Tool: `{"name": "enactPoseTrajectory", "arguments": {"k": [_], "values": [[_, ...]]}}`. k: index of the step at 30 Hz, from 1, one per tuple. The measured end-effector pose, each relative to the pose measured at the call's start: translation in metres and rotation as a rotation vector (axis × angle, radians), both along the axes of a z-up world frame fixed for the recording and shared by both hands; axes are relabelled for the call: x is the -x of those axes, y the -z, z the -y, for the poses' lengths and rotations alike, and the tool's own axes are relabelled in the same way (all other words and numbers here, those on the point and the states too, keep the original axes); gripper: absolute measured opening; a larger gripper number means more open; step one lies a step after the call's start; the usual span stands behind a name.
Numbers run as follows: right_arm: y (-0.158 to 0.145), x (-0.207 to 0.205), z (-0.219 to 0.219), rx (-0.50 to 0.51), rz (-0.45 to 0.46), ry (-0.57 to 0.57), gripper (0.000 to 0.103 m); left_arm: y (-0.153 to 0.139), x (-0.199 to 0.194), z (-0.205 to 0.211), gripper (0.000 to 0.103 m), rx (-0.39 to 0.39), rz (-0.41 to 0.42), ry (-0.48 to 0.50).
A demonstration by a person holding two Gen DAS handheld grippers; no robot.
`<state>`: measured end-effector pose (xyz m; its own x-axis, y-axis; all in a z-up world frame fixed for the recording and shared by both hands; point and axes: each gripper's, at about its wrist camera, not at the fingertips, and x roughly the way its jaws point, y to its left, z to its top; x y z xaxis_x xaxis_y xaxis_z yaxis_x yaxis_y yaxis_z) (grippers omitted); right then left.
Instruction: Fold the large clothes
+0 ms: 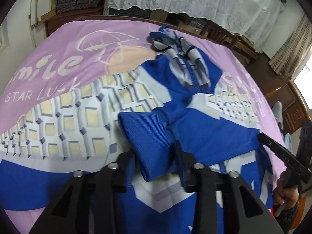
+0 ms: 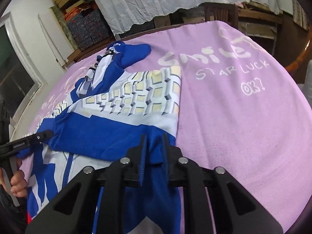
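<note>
pinching the jacket [image 2: 120, 132] hem, the right gripper [image 2: 154, 146] can lift and fold it. left gripper [image 1: 154, 156] sits half-open around the ribbed cuff [image 1: 146, 136], seemingly releasing it.

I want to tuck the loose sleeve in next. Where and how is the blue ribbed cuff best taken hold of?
Grip the blue ribbed cuff across its thick banded end, coming from the near side, where it lies raised on the jacket and points toward the left tool. The ribbing probably gives a firmer bite than the thin printed cloth.

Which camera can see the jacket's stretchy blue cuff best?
The left wrist view: the ribbed blue cuff fills the middle, right above the left gripper. The right wrist view shows only a small piece of it, at the far left beside that gripper's black finger.
</note>
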<state>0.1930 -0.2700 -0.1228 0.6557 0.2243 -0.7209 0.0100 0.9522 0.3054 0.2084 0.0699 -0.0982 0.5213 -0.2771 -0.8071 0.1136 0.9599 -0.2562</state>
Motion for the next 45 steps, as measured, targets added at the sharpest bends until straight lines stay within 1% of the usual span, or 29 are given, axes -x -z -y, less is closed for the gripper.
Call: {"name": "enactPoseTrajectory", "arguments": {"k": [2, 5, 10, 12, 14, 16, 18, 21, 23, 25, 26, 27, 28, 29, 31, 33, 34, 35, 36, 37, 38, 39, 41, 43, 45], "values": [[0.001, 0.000, 0.000, 0.011, -0.001, 0.003, 0.011, -0.001, 0.003, -0.003, 0.044, -0.007, 0.003, -0.015], [0.001, -0.001, -0.001, 0.024, 0.002, 0.000, 0.011, -0.012, 0.015, -0.015, 0.044, -0.018, 0.054, -0.064], [0.000, 0.001, 0.003, -0.017, 0.006, 0.007, 0.012, -0.030, 0.029, -0.030, 0.044, -0.013, 0.114, -0.114], [-0.003, 0.005, 0.004, -0.025, 0.019, 0.018, 0.012, -0.036, 0.031, -0.027, 0.044, -0.009, 0.129, -0.093], [-0.011, 0.009, 0.006, -0.045, 0.050, 0.032, 0.016, -0.042, 0.028, -0.016, 0.044, -0.013, 0.135, -0.054], [-0.021, 0.008, 0.003, -0.051, 0.074, 0.020, 0.016, -0.045, 0.023, 0.003, 0.044, -0.019, 0.135, -0.010], [-0.031, 0.000, -0.007, -0.028, 0.082, -0.011, 0.016, -0.043, 0.018, 0.021, 0.044, -0.032, 0.138, 0.035], [-0.037, -0.021, -0.021, 0.002, 0.063, -0.048, 0.016, -0.031, 0.008, 0.042, 0.044, -0.058, 0.114, 0.078], [-0.031, -0.035, -0.025, 0.003, 0.038, -0.056, 0.016, -0.015, 0.000, 0.049, 0.044, -0.067, 0.063, 0.092], [-0.019, -0.047, -0.021, -0.020, -0.003, -0.043, 0.016, 0.000, -0.007, 0.050, 0.044, -0.096, 0.025, 0.083], [-0.012, -0.051, -0.018, -0.035, -0.025, -0.033, 0.016, 0.001, -0.007, 0.050, 0.045, -0.104, 0.030, 0.084], [-0.001, -0.055, -0.012, -0.053, -0.066, -0.021, 0.014, 0.001, -0.008, 0.050, 0.048, -0.098, 0.032, 0.090], [0.003, -0.057, -0.006, -0.083, -0.075, -0.022, 0.013, 0.002, -0.008, 0.050, 0.054, -0.081, 0.030, 0.098], [0.004, -0.057, -0.001, -0.116, -0.077, -0.026, 0.013, 0.003, -0.008, 0.051, 0.057, -0.081, 0.033, 0.104], [0.008, -0.060, 0.009, -0.201, -0.090, -0.019, 0.013, 0.004, -0.006, 0.055, 0.058, -0.114, 0.043, 0.108], [0.009, -0.058, 0.015, -0.240, -0.091, -0.010, 0.013, 0.003, -0.004, 0.055, 0.060, -0.124, 0.049, 0.105], [0.008, -0.055, 0.017, -0.246, -0.081, 0.000, 0.017, 0.002, -0.003, 0.053, 0.060, -0.117, 0.048, 0.098], [0.002, -0.050, 0.019, -0.243, -0.049, 0.013, 0.021, 0.000, -0.003, 0.050, 0.060, -0.105, 0.045, 0.088], [-0.003, -0.044, 0.018, -0.237, -0.026, 0.017, 0.028, -0.002, -0.001, 0.044, 0.060, -0.084, 0.042, 0.069], [-0.008, -0.038, 0.016, -0.237, 0.003, 0.016, 0.032, -0.005, 0.001, 0.040, 0.061, -0.067, 0.043, 0.054], [-0.014, -0.032, 0.016, -0.242, 0.029, 0.009, 0.034, -0.008, 0.004, 0.034, 0.062, -0.050, 0.045, 0.038], [-0.018, -0.025, 0.014, -0.251, 0.051, -0.004, 0.038, -0.011, 0.009, 0.028, 0.063, -0.039, 0.049, 0.023], [-0.023, -0.015, 0.008, -0.239, 0.070, -0.028, 0.042, -0.018, 0.023, 0.012, 0.063, -0.036, 0.062, -0.021], [-0.023, -0.012, 0.006, -0.223, 0.067, -0.037, 0.046, -0.022, 0.039, -0.009, 0.064, -0.031, 0.068, -0.076], [-0.021, -0.013, 0.009, -0.242, 0.054, -0.036, 0.047, -0.026, 0.055, -0.034, 0.064, -0.011, 0.064, -0.139]]}}
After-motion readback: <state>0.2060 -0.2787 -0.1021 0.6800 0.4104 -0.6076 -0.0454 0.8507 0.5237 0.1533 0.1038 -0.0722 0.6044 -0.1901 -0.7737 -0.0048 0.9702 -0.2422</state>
